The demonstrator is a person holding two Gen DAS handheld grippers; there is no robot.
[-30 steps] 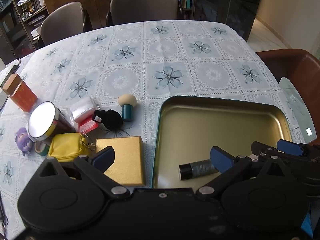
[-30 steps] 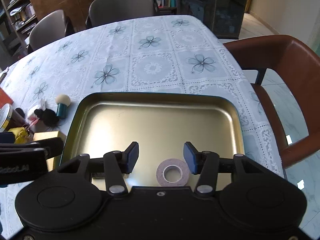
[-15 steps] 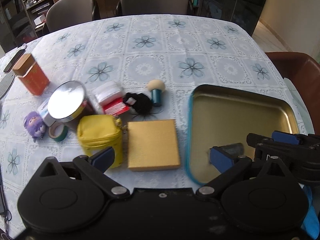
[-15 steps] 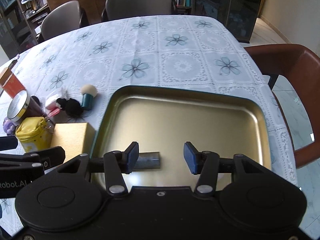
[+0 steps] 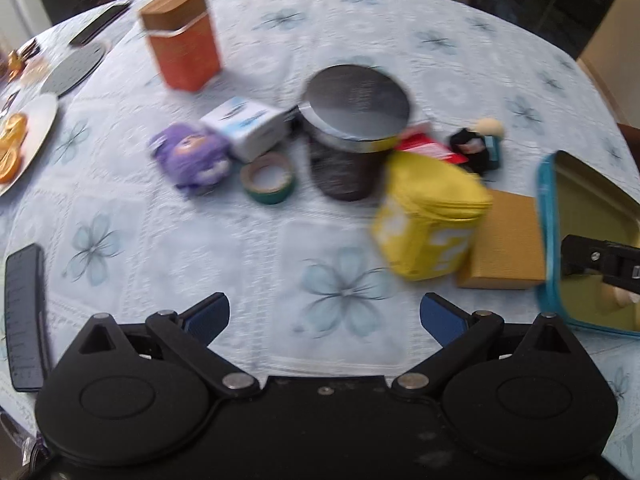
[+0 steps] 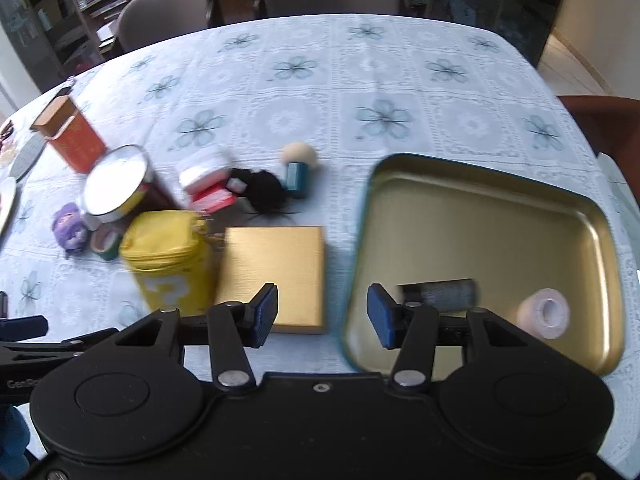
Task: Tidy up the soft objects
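My left gripper (image 5: 324, 314) is open and empty above the tablecloth, short of a yellow question-mark pouch (image 5: 430, 220), a purple plush toy (image 5: 190, 156) and a black fuzzy toy (image 5: 472, 148). My right gripper (image 6: 322, 316) is open and empty, over the gap between a gold box (image 6: 276, 272) and the gold tray (image 6: 472, 204). The pouch (image 6: 168, 260), plush (image 6: 70, 230) and black toy (image 6: 262, 190) also show in the right wrist view. The tray holds a dark tube (image 6: 444, 294) and a pale tape roll (image 6: 544, 316).
A dark tin with a metal lid (image 5: 352, 132), an orange box (image 5: 182, 54), a white box (image 5: 246, 126), a green tape roll (image 5: 268, 178), a sponge brush (image 6: 298, 168), and a phone (image 5: 24, 318) lie around. A plate (image 5: 28, 136) sits far left.
Both grippers have swung left, away from the tray. The left wrist view now faces the cluster of objects; the tray has slid to its right edge.
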